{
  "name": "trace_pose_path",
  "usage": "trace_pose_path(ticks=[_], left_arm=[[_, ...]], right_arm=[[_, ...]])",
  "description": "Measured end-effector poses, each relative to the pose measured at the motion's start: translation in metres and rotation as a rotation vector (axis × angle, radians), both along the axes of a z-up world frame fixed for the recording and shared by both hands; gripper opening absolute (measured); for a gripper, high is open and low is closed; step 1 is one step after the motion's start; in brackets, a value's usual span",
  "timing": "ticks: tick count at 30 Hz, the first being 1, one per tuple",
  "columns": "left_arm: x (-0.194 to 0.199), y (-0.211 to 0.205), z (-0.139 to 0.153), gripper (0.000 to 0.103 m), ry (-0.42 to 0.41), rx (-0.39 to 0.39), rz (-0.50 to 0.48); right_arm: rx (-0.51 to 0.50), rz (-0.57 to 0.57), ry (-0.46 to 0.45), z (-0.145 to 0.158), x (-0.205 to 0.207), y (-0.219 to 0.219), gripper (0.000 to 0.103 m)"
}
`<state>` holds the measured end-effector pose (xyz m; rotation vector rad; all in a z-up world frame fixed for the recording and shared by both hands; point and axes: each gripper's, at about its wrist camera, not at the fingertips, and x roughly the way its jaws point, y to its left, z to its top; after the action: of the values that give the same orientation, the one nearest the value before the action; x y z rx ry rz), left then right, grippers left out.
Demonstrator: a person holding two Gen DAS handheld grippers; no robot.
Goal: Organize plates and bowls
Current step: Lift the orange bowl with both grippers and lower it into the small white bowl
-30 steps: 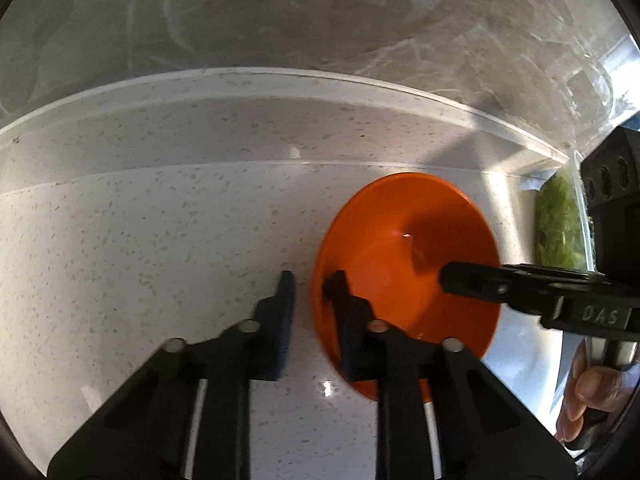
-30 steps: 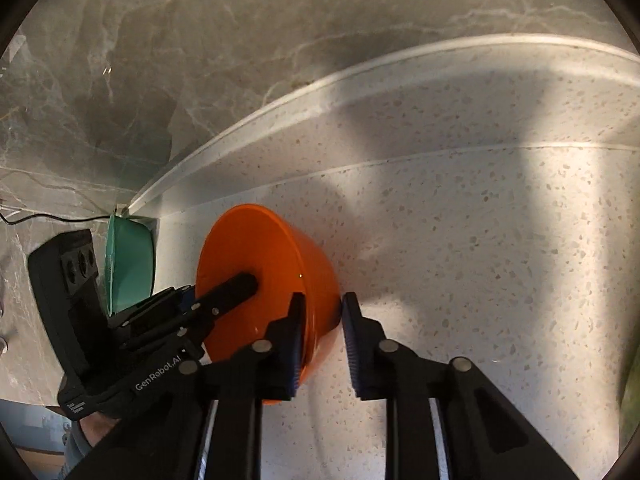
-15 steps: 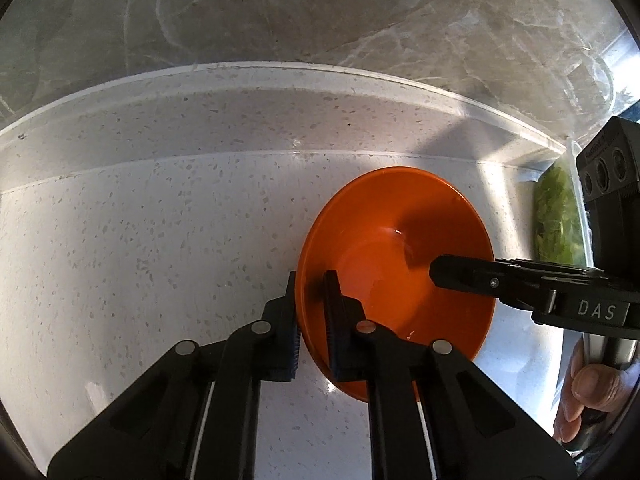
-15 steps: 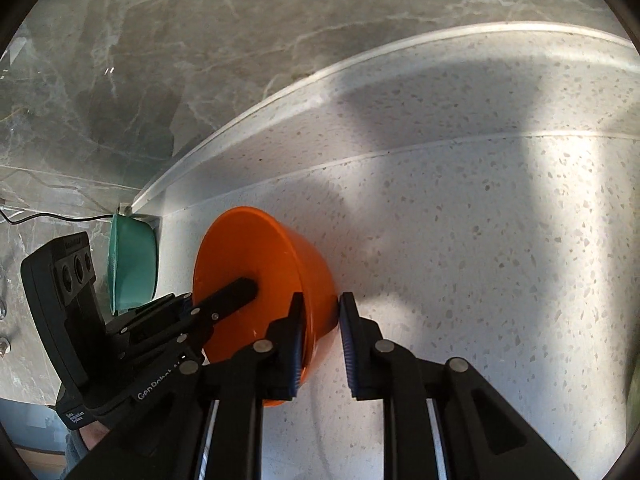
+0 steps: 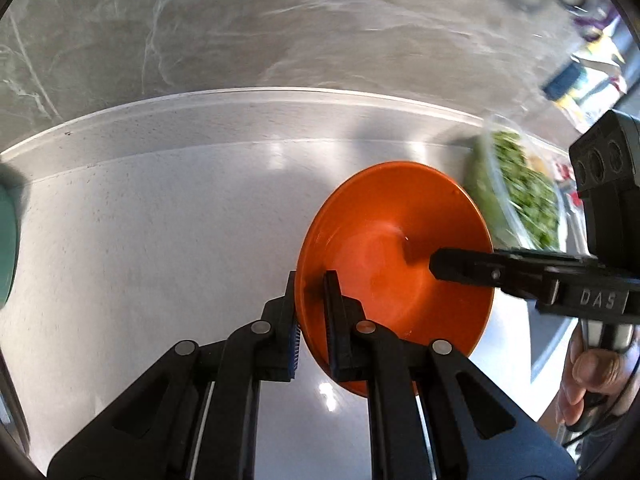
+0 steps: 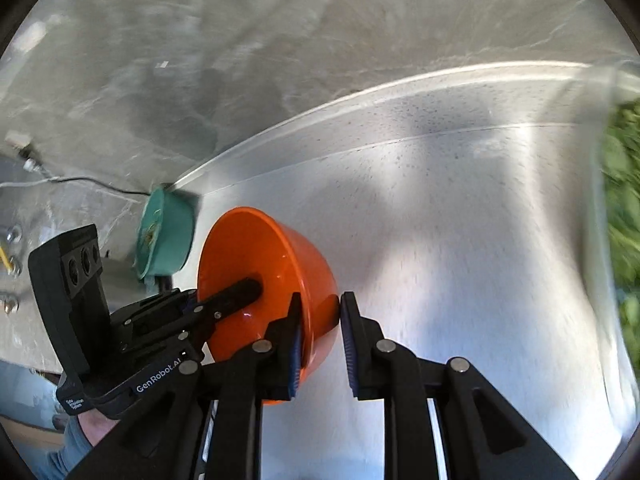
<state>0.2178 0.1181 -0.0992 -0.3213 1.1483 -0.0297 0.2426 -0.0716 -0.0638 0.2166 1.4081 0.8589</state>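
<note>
L gripper clamped on near rim of orange bowl; R gripper clamped on opposite rim. Bowl over speckled counter, teal bowl beside, by wall.

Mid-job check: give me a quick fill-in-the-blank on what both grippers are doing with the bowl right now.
Both grippers clamp the rim of the ____ bowl.
The left gripper and the right gripper grip ____ sides of that rim.
Against the wall beyond the left gripper sits a ____ bowl.
The clear container past the held bowl holds something ____ in colour.

Missing words: orange; opposite; teal; green
</note>
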Motion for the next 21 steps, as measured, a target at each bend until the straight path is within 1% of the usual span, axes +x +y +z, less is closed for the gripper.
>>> trace_pose_path(ticks=[6, 9, 11, 15, 18, 21], left_arm=[[-0.061, -0.044, 0.033, 0.009, -0.037, -0.027, -0.050], [-0.093, -0.062, 0.043, 0.009, -0.041, -0.035, -0.072], [-0.114, -0.076, 0.045, 0.009, -0.033, -0.039, -0.089], [-0.154, -0.105, 0.038, 0.009, 0.004, -0.042, -0.127], [-0.178, -0.125, 0.029, 0.009, 0.032, -0.026, -0.155], [-0.195, -0.144, 0.017, 0.009, 0.062, -0.022, -0.173]], right_arm=[[0.028, 0.000, -0.040, 0.037, -0.049, -0.040, 0.022], [0.043, -0.009, -0.035, 0.047, -0.077, -0.065, 0.023], [0.044, -0.015, -0.032, 0.050, -0.096, -0.079, 0.023], [0.039, -0.023, 0.003, 0.043, -0.135, -0.102, 0.024], [0.026, -0.029, 0.041, 0.030, -0.162, -0.118, 0.024], [0.022, -0.044, 0.083, 0.017, -0.177, -0.137, 0.023]])
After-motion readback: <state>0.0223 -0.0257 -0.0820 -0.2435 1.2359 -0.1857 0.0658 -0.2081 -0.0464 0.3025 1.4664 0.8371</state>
